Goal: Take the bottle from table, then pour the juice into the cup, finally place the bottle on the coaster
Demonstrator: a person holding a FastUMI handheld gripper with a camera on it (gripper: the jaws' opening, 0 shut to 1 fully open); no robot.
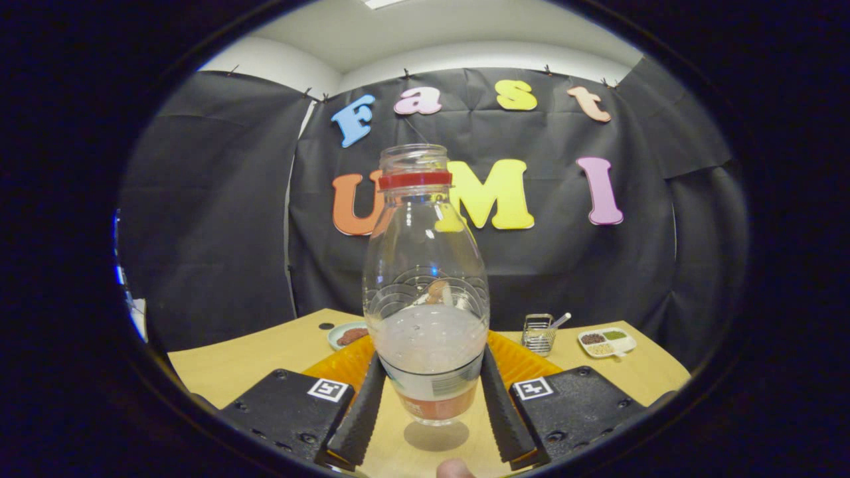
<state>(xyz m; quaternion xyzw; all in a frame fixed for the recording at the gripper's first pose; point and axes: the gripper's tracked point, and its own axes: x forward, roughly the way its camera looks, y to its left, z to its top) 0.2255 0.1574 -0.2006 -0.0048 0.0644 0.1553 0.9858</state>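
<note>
From the gripper view I cannot see the cup, because the bottle (pixel 425 292) stands right in front and covers the middle of the table (pixel 252 365). An orange ribbed thing, maybe the coaster (pixel 524 362), lies behind the bottle; I see only its two sides, so its full shape stays unclear. At the near edge of the table a small rounded piece, probably a fingertip (pixel 455 469), is cut off.

The bottle is upright, without cap, with a red ring on its neck and a pale liquid filling the lower part. It sits between the two fingers of the gripper (pixel 430 398). Its bottom appears lifted a little above the table, since a shadow lies under it.

The gripper is closed to the width of the bottle, and both fingers press against the lower body at the label, one on each side, so it has hold of the bottle.

Toward the far edge of the table I see a small plate (pixel 346 335) with something brown on the left, a wire basket (pixel 538 334) with a stick in it on the right, and a divided dish (pixel 607 342) near the far right corner.
</note>
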